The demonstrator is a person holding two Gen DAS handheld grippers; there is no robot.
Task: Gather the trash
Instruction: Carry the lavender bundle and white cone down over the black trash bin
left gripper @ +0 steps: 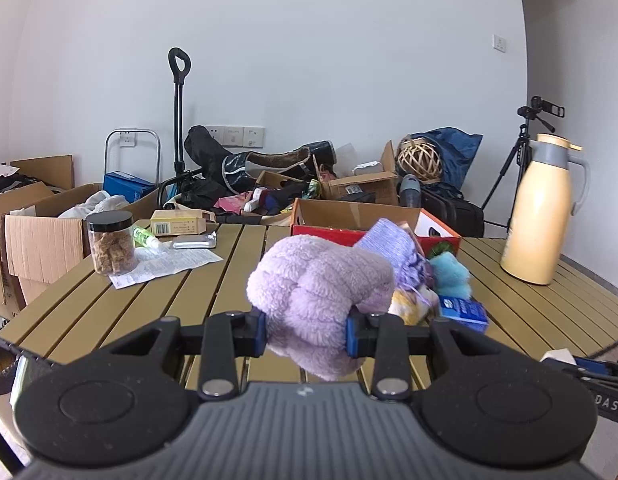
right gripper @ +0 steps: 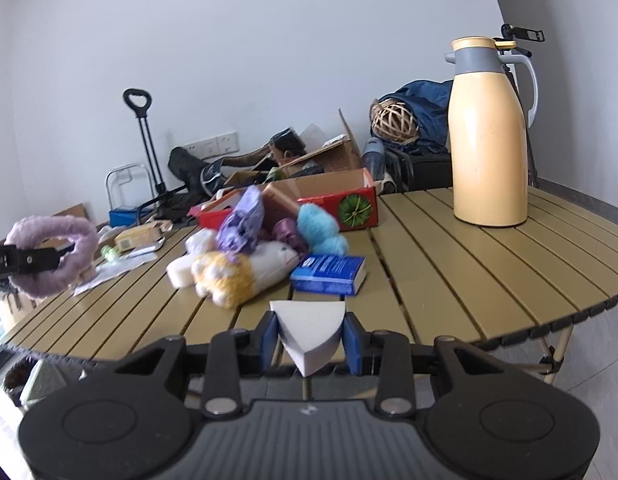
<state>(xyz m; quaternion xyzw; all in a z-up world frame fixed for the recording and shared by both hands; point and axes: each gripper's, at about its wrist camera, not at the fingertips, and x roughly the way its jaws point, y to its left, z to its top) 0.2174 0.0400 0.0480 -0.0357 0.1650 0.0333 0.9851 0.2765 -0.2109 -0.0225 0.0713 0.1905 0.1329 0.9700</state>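
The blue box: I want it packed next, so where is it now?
In the right wrist view the blue box lies flat mid-table, just right of the soft-toy pile and in front of the red carton.

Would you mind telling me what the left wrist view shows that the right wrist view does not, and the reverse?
Only the left wrist view shows the jar of snacks with its black lid and the left gripper from behind, shut on the fluffy purple item. Only the right wrist view shows the right gripper shut on a white wedge and the yellow-and-white plush. Both show the slatted table, the yellow jug, the blue box and the red carton.
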